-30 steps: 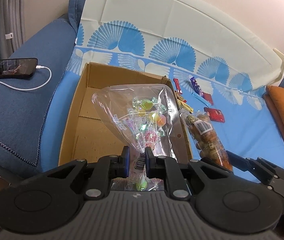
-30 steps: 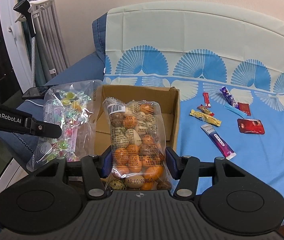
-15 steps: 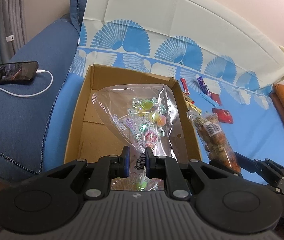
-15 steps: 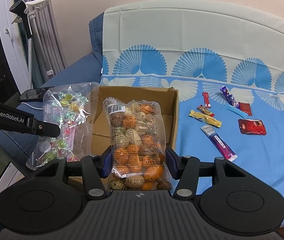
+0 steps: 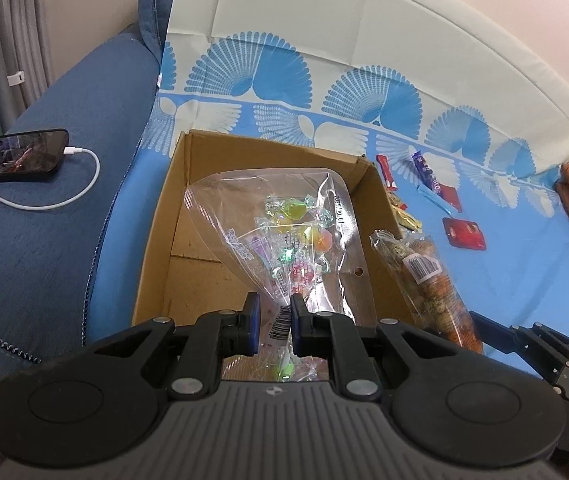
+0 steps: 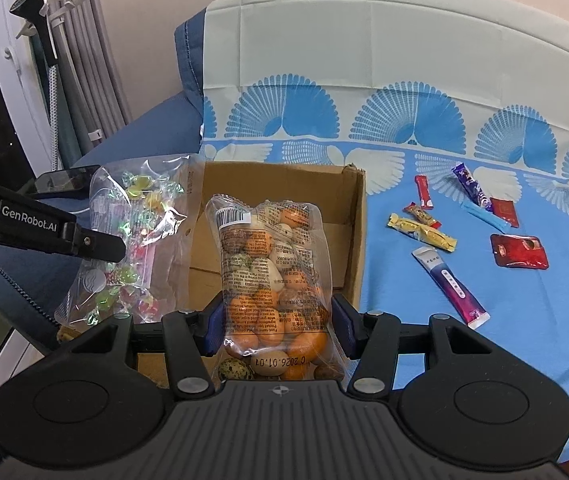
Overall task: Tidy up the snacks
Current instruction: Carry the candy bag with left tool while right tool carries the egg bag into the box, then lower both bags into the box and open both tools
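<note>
Both bags are edging closer over the cardboard box (image 5: 156, 240): left gripper (image 5: 275, 322) is pinching the crinkly clear candy bag (image 5: 284, 236); right gripper (image 6: 276, 322) is clamping the plump egg-shaped snack bag (image 6: 272, 272).

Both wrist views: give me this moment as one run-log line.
left tongs: shut on candy bag above cardboard box | right tongs: shut on egg-snack bag | loose packets: on cloth
</note>
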